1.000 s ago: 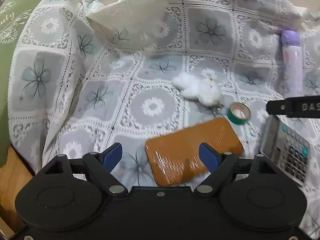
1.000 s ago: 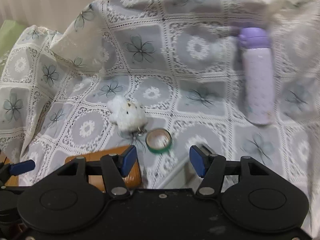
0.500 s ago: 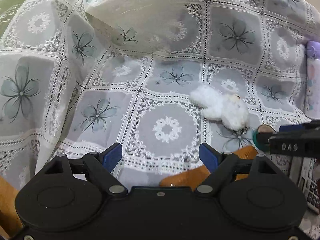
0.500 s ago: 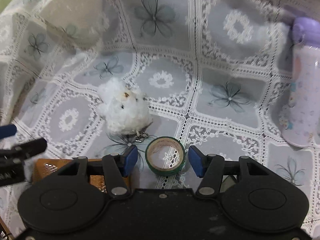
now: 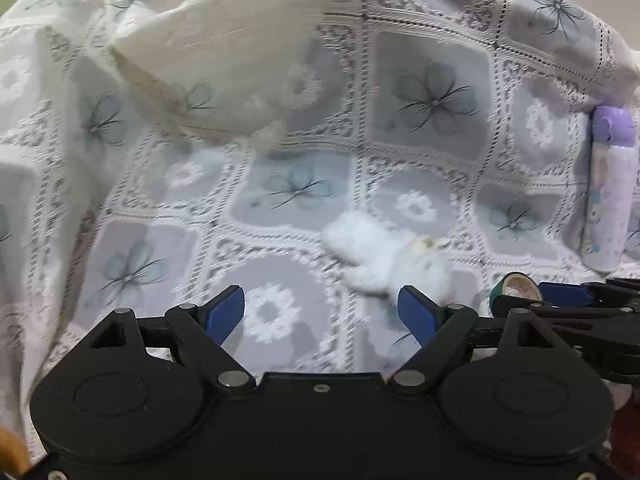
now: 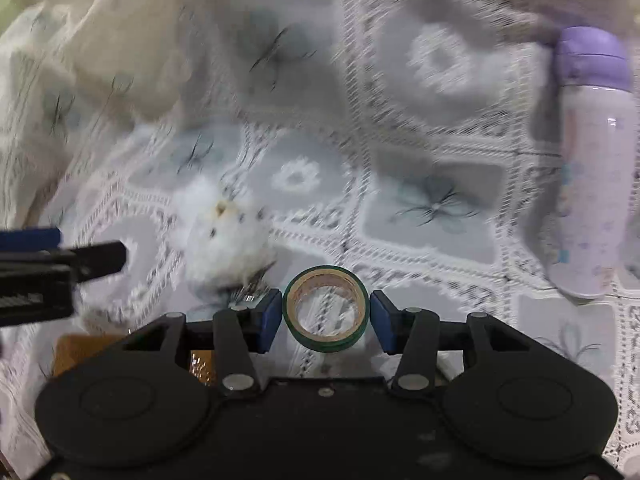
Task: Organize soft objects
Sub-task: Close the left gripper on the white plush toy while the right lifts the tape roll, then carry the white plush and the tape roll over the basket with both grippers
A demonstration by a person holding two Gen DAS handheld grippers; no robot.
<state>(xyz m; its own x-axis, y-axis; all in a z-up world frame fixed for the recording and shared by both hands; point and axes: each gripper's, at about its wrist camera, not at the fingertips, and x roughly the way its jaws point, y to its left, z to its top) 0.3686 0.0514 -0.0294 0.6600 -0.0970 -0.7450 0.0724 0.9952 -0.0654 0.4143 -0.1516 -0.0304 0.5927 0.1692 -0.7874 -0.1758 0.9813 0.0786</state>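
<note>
A small white fluffy plush toy [image 5: 394,258] lies on the floral lace cloth [image 5: 304,184]. It also shows in the right wrist view [image 6: 224,236]. My left gripper [image 5: 322,316] is open and empty, its right fingertip just in front of the toy. My right gripper [image 6: 325,318] is open, with a green tape roll [image 6: 325,310] lying between its blue pads, a small gap on each side. The tape roll also shows in the left wrist view [image 5: 516,288].
A purple bottle [image 6: 592,160] lies on the cloth at the right, also in the left wrist view [image 5: 610,188]. An orange-brown flat pack [image 6: 80,350] lies under the right gripper's left side. A cloth-covered cushion [image 5: 224,56] rises at the back left.
Both grippers moved forward. The right gripper's fingers now straddle the tape roll. The left gripper came closer to the plush toy, and the orange pack passed under it.
</note>
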